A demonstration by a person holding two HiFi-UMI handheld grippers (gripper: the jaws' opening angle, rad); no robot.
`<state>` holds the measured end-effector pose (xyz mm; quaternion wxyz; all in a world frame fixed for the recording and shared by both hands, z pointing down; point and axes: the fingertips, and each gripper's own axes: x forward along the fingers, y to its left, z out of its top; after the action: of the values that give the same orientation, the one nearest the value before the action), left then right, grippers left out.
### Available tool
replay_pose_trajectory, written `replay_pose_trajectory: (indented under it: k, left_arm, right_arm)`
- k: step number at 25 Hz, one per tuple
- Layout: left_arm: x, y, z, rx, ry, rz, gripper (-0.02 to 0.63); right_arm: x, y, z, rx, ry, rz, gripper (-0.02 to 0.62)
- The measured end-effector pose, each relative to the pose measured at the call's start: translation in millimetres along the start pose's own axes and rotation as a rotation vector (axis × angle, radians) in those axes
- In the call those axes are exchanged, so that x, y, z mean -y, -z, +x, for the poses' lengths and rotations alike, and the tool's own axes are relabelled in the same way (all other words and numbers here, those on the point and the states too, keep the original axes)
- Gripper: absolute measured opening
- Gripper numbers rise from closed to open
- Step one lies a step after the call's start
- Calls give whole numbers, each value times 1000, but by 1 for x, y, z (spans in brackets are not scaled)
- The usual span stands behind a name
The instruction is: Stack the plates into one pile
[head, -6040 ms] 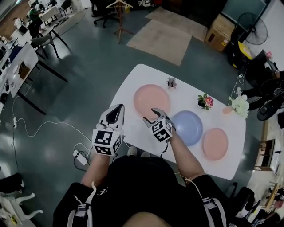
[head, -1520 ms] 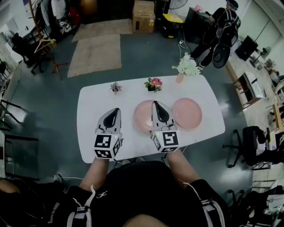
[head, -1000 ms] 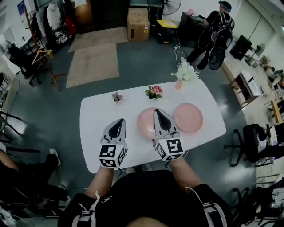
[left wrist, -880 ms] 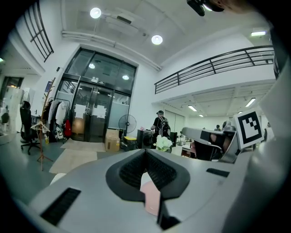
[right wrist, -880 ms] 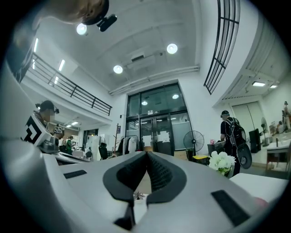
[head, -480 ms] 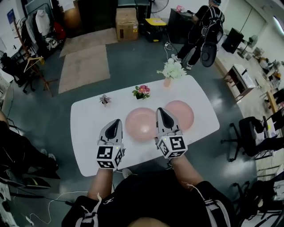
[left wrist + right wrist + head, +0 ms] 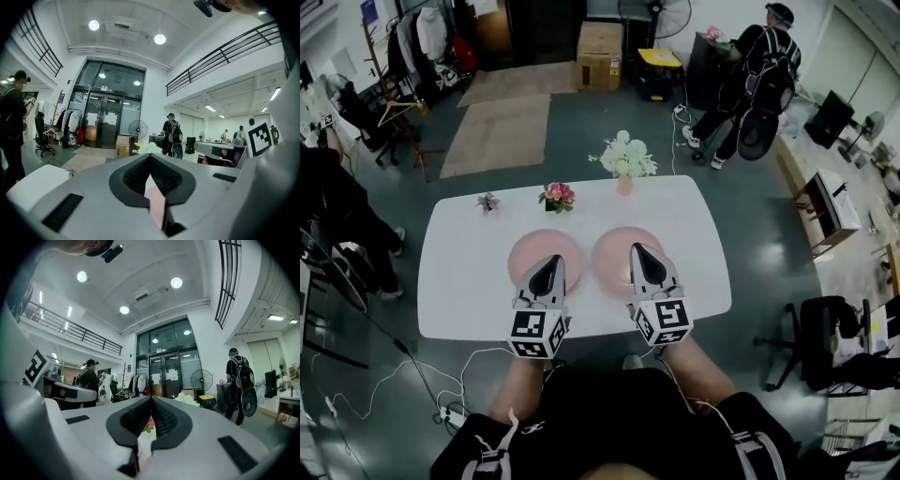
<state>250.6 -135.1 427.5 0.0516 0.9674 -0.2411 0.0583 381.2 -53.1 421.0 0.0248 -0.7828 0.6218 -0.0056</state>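
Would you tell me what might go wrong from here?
The left tongs and right tongs are shut; advanced like that, they could shove the left pink plate and right pink plate instead of gripping. The potted pink flowers stand close behind the left pink plate, so lifting may topple them.

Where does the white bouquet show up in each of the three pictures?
Head view: white bouquet at the table's far edge, middle.
Left gripper view: bouquet dead centre, right of the fan.
Right gripper view: bouquet right of centre, left of the fan.
Shared landmark: the standing fan.
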Motion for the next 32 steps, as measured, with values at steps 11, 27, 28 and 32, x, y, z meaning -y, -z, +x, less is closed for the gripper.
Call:
replay_pose_trajectory:
  k: [11,27,28,32]
  left_arm:
    - [74,-13,21,-16,9,2,12]
    - [53,-6,24,-15,-83,-8,12]
    - [52,-5,24,-17,-89,-9,12]
    - [49,-1,24,-22,-107,-14,12]
  right_arm:
    - [54,-13,-30,54,-25,54,15]
    - [52,23,9,-39,-187,47,176]
    - [52,28,10,-50,-192,37,176]
    - [50,51,14,-105,-223,15,176]
